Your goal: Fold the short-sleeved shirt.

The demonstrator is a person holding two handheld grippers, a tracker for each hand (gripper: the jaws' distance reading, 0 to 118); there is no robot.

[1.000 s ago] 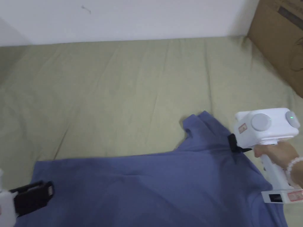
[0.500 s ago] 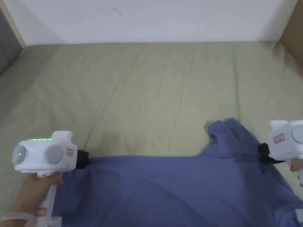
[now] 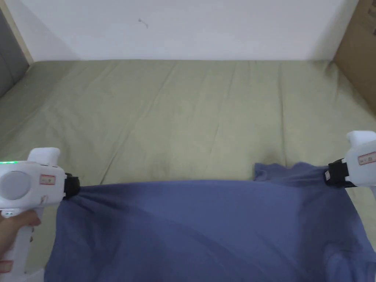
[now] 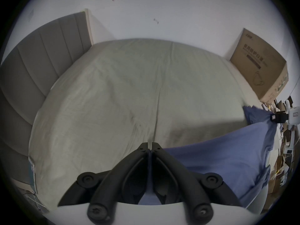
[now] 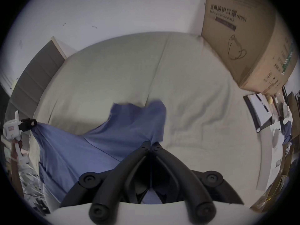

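A blue short-sleeved shirt (image 3: 205,227) hangs stretched between both grippers above the near part of the bed. My left gripper (image 3: 73,186) is shut on the shirt's left corner, with cloth bunched at its jaws (image 4: 150,149). At the right, my right gripper (image 3: 328,175) is shut on the shirt near a sleeve (image 3: 279,172); that sleeve (image 5: 142,119) flops past its closed jaws (image 5: 151,145). The shirt's top edge runs nearly straight and taut between the two. Its lower part drops out of the head view at the bottom.
The bed, under a pale green sheet (image 3: 191,117), stretches away to a white wall. A large cardboard box (image 3: 358,55) stands at the far right corner. A grey padded headboard (image 4: 32,53) bounds the left side. A notebook with a pen (image 5: 258,111) lies at the right edge.
Both grippers have pulled apart and lifted the shirt's top edge off the bed, drawing it taut. The left gripper, apart from the cloth a second ago, now grips the left corner.
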